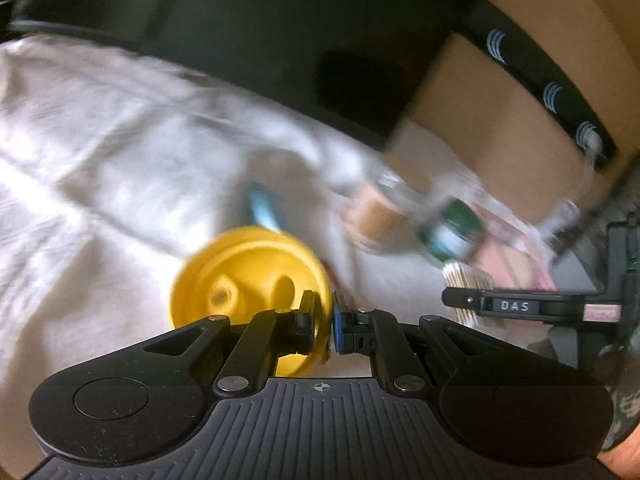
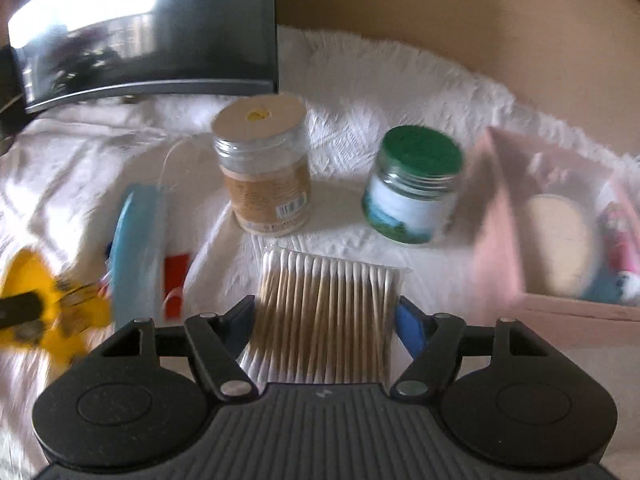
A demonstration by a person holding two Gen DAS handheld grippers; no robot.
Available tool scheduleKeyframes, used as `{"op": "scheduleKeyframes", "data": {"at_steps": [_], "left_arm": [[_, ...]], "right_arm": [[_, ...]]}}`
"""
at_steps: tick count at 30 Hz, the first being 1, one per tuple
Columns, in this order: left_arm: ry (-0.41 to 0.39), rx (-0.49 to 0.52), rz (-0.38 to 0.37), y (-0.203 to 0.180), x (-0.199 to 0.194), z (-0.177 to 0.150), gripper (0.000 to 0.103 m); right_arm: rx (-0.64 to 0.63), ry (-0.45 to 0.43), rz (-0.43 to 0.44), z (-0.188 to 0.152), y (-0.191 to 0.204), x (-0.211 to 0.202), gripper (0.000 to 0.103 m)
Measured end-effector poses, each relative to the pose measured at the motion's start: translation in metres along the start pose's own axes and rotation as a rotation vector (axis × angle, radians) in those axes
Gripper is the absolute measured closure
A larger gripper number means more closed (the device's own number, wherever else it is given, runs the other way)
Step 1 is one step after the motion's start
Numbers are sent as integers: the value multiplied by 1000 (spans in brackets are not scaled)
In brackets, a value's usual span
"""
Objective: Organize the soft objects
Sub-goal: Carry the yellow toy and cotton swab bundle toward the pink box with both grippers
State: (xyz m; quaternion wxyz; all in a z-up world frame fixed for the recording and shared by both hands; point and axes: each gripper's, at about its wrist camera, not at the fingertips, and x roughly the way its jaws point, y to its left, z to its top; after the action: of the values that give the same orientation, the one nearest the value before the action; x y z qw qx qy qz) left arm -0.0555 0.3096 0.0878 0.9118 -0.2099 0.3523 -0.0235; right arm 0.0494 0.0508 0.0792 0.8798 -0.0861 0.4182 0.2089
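My left gripper (image 1: 323, 320) is shut on the rim of a round yellow plastic piece (image 1: 244, 280), held just above the white cloth (image 1: 100, 140). In the right wrist view the same yellow piece (image 2: 36, 292) is a blur at the far left. My right gripper (image 2: 326, 320) is shut on a clear pack of wooden cotton swabs (image 2: 328, 312), its pads against both sides. The swab pack (image 1: 466, 276) also shows at the right of the left wrist view. A light blue face mask (image 2: 136, 248) lies on the cloth between the two grippers.
A tan-lidded jar (image 2: 264, 168) and a green-lidded jar (image 2: 416, 188) stand beyond the swabs. A pink box (image 2: 500, 216) at the right holds a round pad (image 2: 560, 240) and small items. A dark monitor (image 2: 160, 20) and a cardboard box (image 1: 500, 100) stand behind.
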Motion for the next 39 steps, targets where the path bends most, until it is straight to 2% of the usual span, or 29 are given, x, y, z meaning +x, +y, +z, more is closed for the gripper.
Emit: {"op": "scheduleKeyframes", "data": {"at_steps": [3,6,10,14,17,20,22,26,31,34,36,38,39], "left_arm": [[29,66,-73,-33,5,-8,92],[69,113,-148,-68,14,-13,93],[95,227,-246,-123,22,-13,93],[69,325,-339,-175,27,-7,94],[68,395,-369,-209,33,-1,94],[82,421,-331,-229,48,1,93],[109,390,-291,-230,61,2,93],[184,264,-218,-209,76,-2,92],[133,187,-195,-175,70,-6,90],[132,197,-138,-160,69,-3,90],[156,207,-122,-151,69,-2,90],[180,217,-136,-146,70,-2,90],[189,224,-148,-144,70,-3,90]], "right_arm": [[-28,-30,-12,-18,-22,-34,30],[-48,-58,-88,-37,-48,-64,30],[25,-88,-129,-60,-95,-99,30],[87,-125,-174,-86,-130,-124,30],[146,-148,-205,-105,-152,-135,30],[185,-154,-211,-120,-167,-136,30],[196,-141,-217,-128,-172,-131,30],[214,-106,-216,-137,-179,-112,30],[208,-79,-220,-141,-181,-81,30],[186,-59,-219,-144,-180,-64,29],[180,-38,-227,-149,-180,-54,24],[186,-68,-246,-155,-181,-51,10],[192,-82,-256,-157,-183,-49,7]]}}
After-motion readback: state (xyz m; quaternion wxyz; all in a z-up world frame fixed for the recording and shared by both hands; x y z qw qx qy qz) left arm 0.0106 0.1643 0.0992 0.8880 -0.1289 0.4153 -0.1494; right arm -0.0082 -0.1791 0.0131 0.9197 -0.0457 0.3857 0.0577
